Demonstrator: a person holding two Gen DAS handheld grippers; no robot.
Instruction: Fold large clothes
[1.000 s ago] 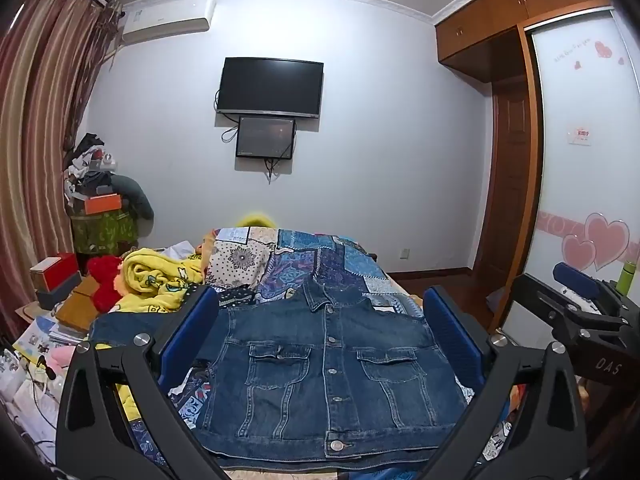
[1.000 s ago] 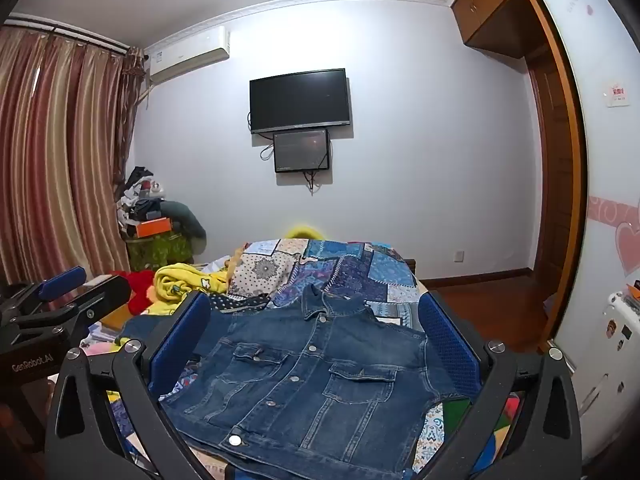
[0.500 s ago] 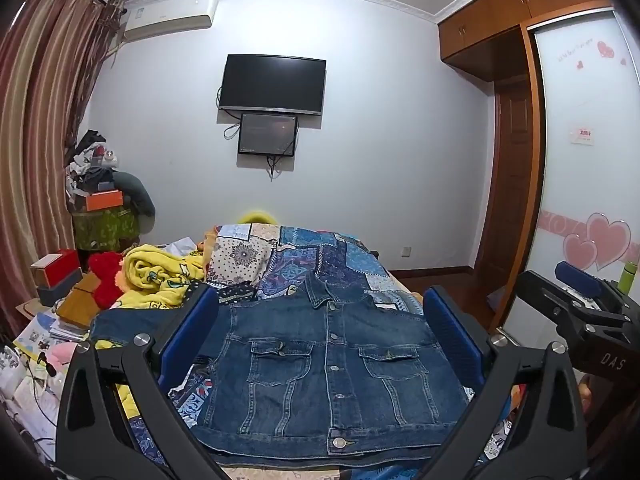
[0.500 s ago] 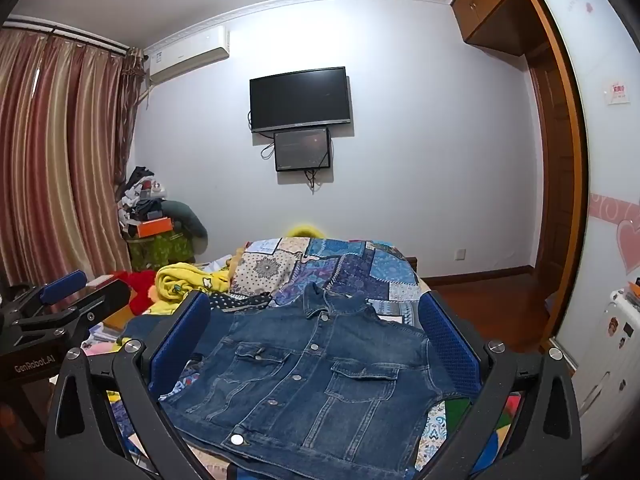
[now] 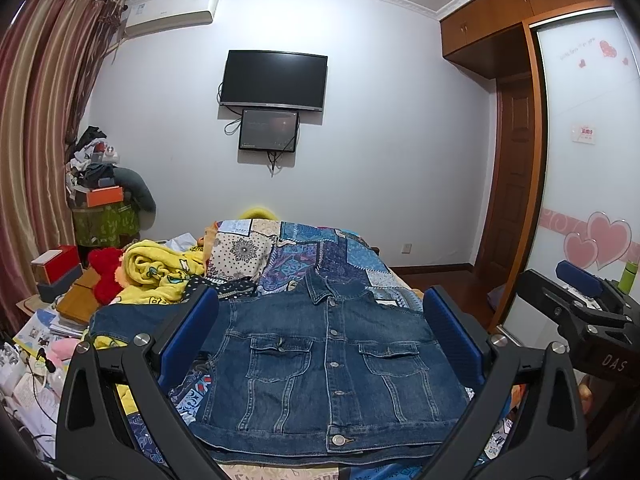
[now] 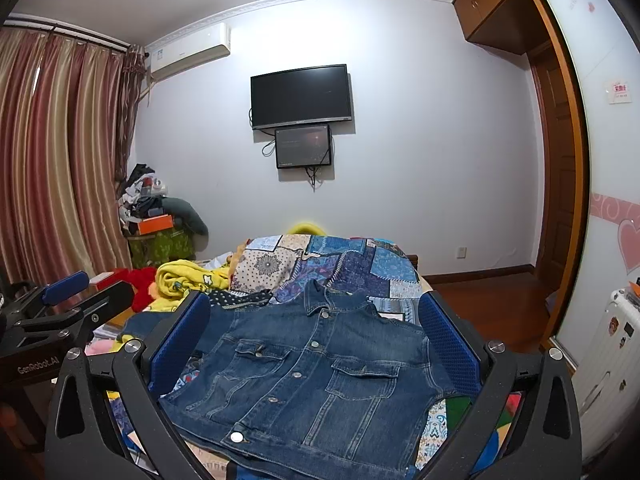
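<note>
A blue denim jacket (image 5: 320, 356) lies flat, buttoned, front up on the patchwork bedspread (image 5: 304, 248), collar toward the far wall; one sleeve sticks out at its left (image 5: 132, 320). It also shows in the right wrist view (image 6: 308, 376). My left gripper (image 5: 320, 336) is open and empty, held above the jacket's near hem. My right gripper (image 6: 314, 336) is open and empty, also above the jacket, to the right of the left one. Each gripper shows at the edge of the other's view: the right one (image 5: 580, 300), the left one (image 6: 68, 304).
A yellow blanket (image 5: 160, 272) and a red plush (image 5: 106, 272) lie left of the jacket. Boxes and papers (image 5: 56, 276) crowd the left side. A wardrobe (image 5: 584, 200) and a door (image 5: 516, 200) stand at the right, a white appliance (image 6: 608, 360) near it.
Both cameras have tilted down slightly, so the room sits a little higher in view. The jacket has not moved and both grippers stay open.
</note>
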